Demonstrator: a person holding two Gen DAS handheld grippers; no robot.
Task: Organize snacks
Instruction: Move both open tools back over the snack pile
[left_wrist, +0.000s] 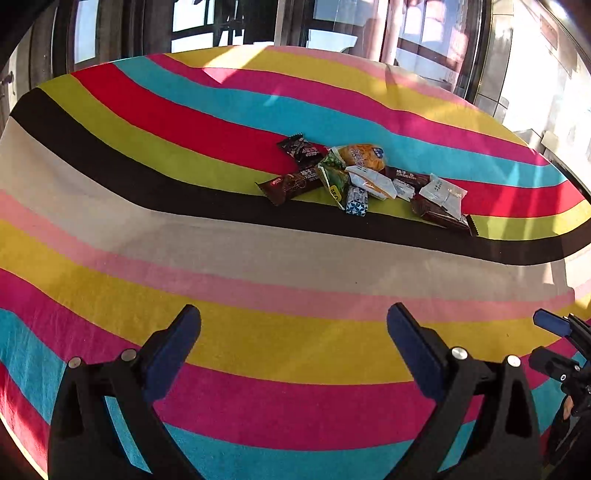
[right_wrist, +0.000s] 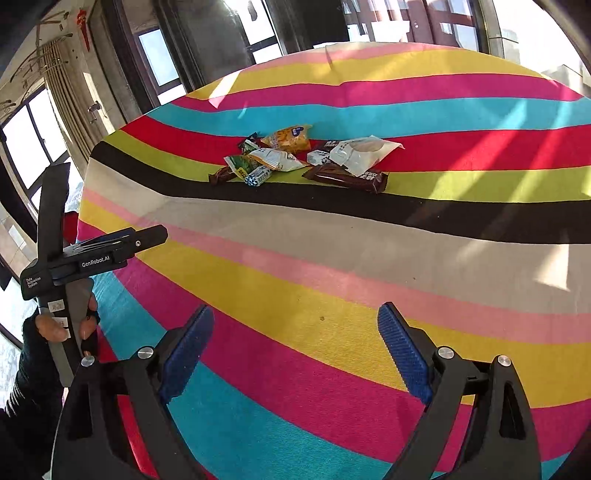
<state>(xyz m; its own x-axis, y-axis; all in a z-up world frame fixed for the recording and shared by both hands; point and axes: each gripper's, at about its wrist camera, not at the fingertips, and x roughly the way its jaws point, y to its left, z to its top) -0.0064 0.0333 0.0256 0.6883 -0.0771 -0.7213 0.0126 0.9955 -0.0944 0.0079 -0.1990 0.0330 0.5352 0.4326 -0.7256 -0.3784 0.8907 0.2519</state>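
Two black grippers with blue pads are filling the near edge of both views. In its own view the left gripper is hanging spread wide and empty; the right gripper is also released, its jaws opening with nothing between them. Beneath them, a striped tablecloth is stretching away in bands of yellow, pink, teal, beige, black, lime and red, sunlight falling across it. Tall windows are standing at twelve o'clock beyond the table. Toward one o'clock in the left view, well apart from both grippers, a heap of snacks is lying across the lime and red bands. At nine o'clock in the right view, a hand is gripping the left handle.
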